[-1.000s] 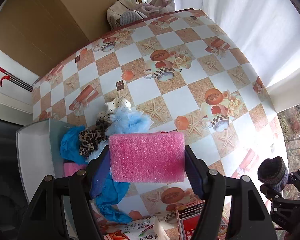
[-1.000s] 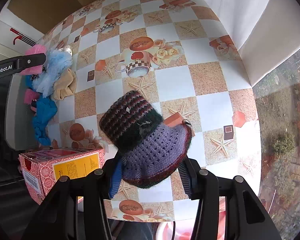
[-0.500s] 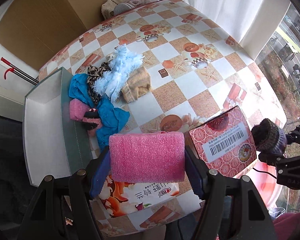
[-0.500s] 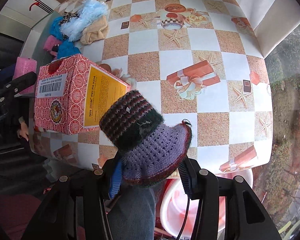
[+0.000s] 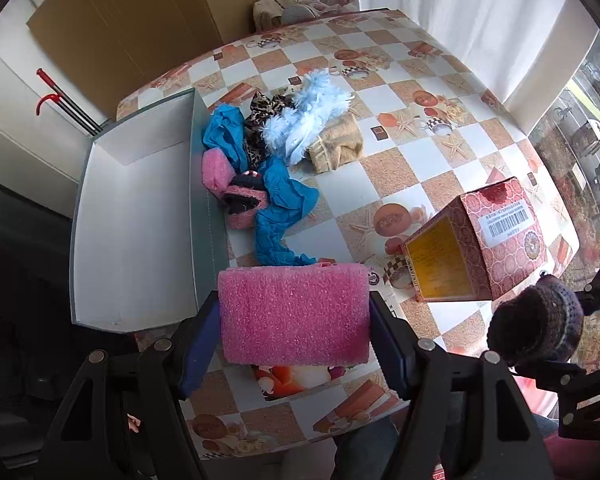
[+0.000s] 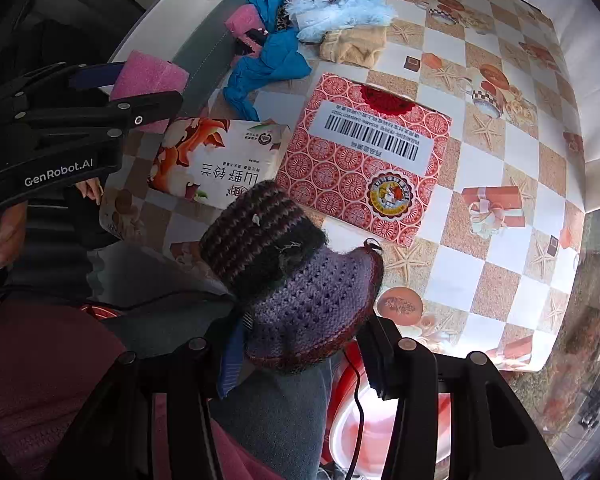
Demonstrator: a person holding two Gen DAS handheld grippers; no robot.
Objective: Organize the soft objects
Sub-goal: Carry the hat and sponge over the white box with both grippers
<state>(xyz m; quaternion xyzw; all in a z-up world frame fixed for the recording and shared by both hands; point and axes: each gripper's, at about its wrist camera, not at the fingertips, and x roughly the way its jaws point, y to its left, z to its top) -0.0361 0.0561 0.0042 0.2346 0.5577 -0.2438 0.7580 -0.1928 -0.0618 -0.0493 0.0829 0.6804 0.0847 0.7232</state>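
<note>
My left gripper (image 5: 294, 316) is shut on a pink foam block (image 5: 294, 314), held above the table's near edge beside the grey open box (image 5: 140, 216). My right gripper (image 6: 300, 328) is shut on a purple and dark striped knitted hat (image 6: 292, 276), held off the table's near edge; the hat also shows in the left wrist view (image 5: 536, 326). A pile of soft things lies by the box: blue cloth (image 5: 280, 208), light blue fluffy piece (image 5: 308, 120), tan cloth (image 5: 336, 144), leopard-print scrunchie (image 5: 260, 108), a second pink foam piece (image 5: 216, 168).
A red patterned carton (image 6: 368, 160) and a white tissue pack (image 6: 216, 160) lie at the near side of the checked table (image 5: 440, 128). Bags and a hook stand beyond the far edge (image 5: 300, 4). White curtains hang at the right.
Both grippers have pulled back toward the near edge and risen, keeping the foam and the hat. The grey box and the red carton have come fully into view.
</note>
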